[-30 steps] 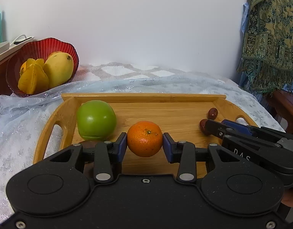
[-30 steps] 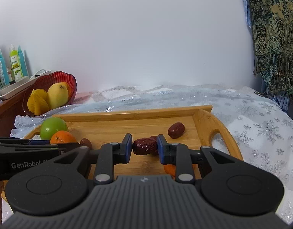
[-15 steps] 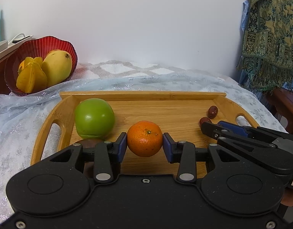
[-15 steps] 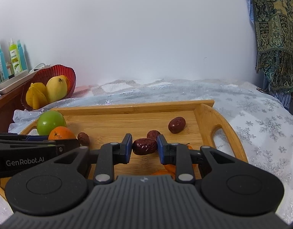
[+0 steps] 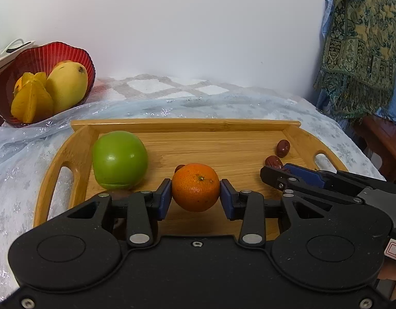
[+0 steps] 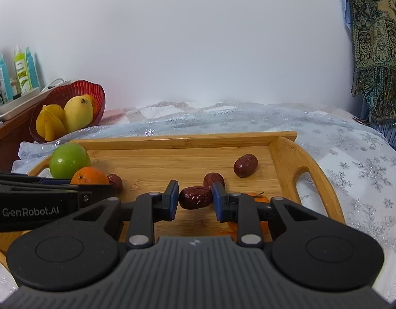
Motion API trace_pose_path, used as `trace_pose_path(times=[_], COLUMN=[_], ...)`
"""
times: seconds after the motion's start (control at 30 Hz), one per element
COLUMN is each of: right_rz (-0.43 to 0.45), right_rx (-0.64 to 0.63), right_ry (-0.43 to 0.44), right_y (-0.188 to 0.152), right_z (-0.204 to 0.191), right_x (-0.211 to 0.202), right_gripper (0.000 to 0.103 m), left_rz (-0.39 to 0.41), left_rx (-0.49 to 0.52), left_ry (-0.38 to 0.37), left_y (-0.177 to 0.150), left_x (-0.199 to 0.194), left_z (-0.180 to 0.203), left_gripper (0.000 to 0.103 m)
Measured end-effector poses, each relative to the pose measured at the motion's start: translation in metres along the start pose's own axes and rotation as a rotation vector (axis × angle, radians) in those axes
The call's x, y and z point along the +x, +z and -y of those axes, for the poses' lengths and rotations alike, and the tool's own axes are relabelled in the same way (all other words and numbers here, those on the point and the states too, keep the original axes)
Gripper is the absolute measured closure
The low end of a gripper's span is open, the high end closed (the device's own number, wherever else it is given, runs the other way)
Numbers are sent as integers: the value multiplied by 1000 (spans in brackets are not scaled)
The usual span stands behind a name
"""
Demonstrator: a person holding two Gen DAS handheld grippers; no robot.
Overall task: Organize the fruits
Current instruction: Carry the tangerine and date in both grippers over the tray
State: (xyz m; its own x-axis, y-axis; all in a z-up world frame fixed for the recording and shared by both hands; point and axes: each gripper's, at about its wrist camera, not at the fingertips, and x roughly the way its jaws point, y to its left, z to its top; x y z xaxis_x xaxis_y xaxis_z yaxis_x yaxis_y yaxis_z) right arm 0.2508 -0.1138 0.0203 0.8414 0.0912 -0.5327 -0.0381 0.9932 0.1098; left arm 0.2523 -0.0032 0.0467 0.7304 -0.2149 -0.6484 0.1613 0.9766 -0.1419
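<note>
Nearest in the left wrist view, the left hand-held gripper [image 5: 195, 199] pinches a round, dimpled orange [image 5: 195, 190] between its blue pads, holding it just above the near part of a wooden tray [image 5: 187, 125]. In the right wrist view, the right hand-held gripper [image 6: 195, 200] pinches a wrinkled, oblong red date [image 6: 195, 197] lengthwise between its pads, also over the tray's near part. Partly hidden under its right finger lies another small orange fruit [image 6: 260, 197].

The tray is pale bamboo with straight grain, a raised rim and cut-out handles at its left and right ends. On its floor sit a smooth, glossy green apple [image 5: 120, 160] at the left, a date [image 6: 115, 180] just behind the held orange, a second date [image 6: 214, 179] right behind the held one, and a third date [image 6: 245, 165] farther right, near the handle.

The tray rests on a sheer, glittering pale-blue cloth [image 6: 352, 159] with snowflake prints. Far left, a ribbed red glass bowl [image 5: 46, 54] holds a smooth yellow mango [image 5: 67, 86] and a ridged starfruit [image 5: 31, 101]. Far right, a fringed paisley scarf [image 5: 363, 46] hangs by the white wall.
</note>
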Motion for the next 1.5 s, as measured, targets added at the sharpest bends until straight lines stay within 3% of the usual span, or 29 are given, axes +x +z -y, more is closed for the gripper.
trace_pose_path(times=[0.6, 1.27, 1.5], right_rz=[-50, -65, -65], right_rx=[-91, -114, -112], right_ry=[-16, -16, -20], right_y=[2, 3, 3], right_z=[-10, -11, -11], right_x=[6, 6, 6], right_gripper=[67, 66, 54], left_rz=[-68, -72, -72], left_rx=[74, 93, 94], left_ry=[-34, -28, -28], left_y=[5, 4, 4], left_x=[9, 9, 9], left_z=[6, 8, 8], left_gripper=[65, 65, 65])
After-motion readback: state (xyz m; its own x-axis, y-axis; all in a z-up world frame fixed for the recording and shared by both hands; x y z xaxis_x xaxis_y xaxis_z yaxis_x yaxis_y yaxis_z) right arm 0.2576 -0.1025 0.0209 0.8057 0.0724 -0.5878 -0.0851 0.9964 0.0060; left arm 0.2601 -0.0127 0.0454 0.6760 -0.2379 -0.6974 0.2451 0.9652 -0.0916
